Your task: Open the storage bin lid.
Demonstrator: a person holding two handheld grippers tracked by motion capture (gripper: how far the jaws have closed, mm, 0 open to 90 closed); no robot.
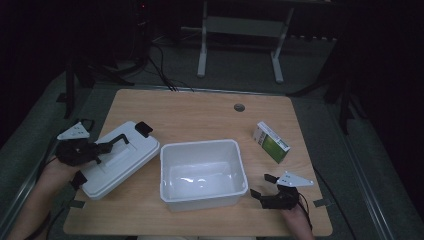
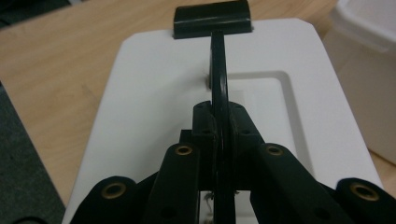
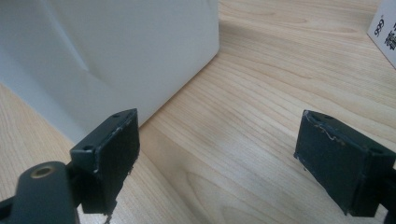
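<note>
High view: green box [image 1: 271,142] (upright) beside bin [image 1: 172,150].

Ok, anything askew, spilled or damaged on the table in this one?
Nothing spilled or visibly broken. The white lid lies off the open bin, angled on the table's left side, with the left tongs shut on its black handle. The green-and-white box rests apart, right of the bin.

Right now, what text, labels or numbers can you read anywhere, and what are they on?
"999": small mark on the white face of the green and white box, at the frame's edge in the right gripper view.
Larger dark characters beside it: cut off, unreadable.
Same box in the high view: print too small.
</note>
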